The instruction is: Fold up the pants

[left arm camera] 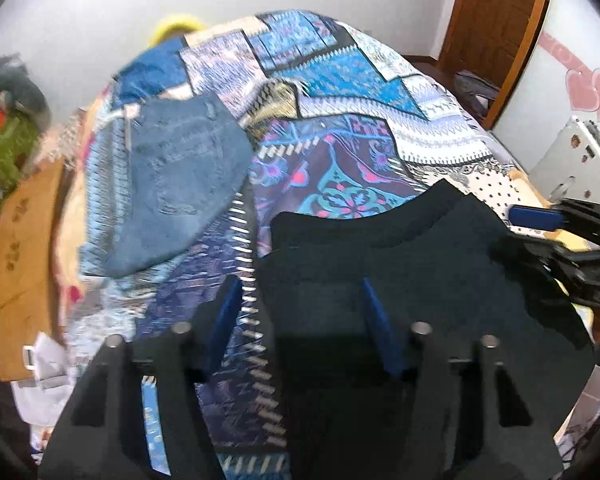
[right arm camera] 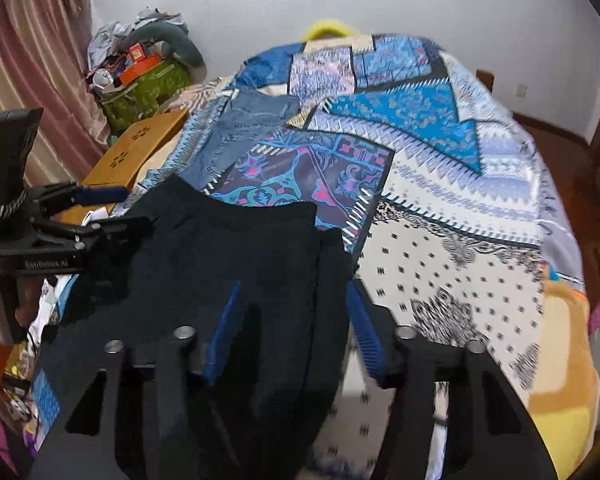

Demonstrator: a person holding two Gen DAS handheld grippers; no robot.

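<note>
Lengthwise, dark pants (right arm camera: pixel 228 264) run from camera toward the folded jeans (right arm camera: pixel 244 128).

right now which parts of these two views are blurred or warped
Left wrist view: motion smear on the folded jeans and the bedspread's left side; black pants show almost no detail. Right wrist view: sharper, with smear near the right gripper. Both: fisheye bends the bed, dark corners.

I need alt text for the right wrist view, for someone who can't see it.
Dark pants lie on a patterned bedspread, their right edge between the right gripper's blue jaws, which stand apart. The left gripper reaches in at the pants' left edge; folded jeans lie farther back.
</note>
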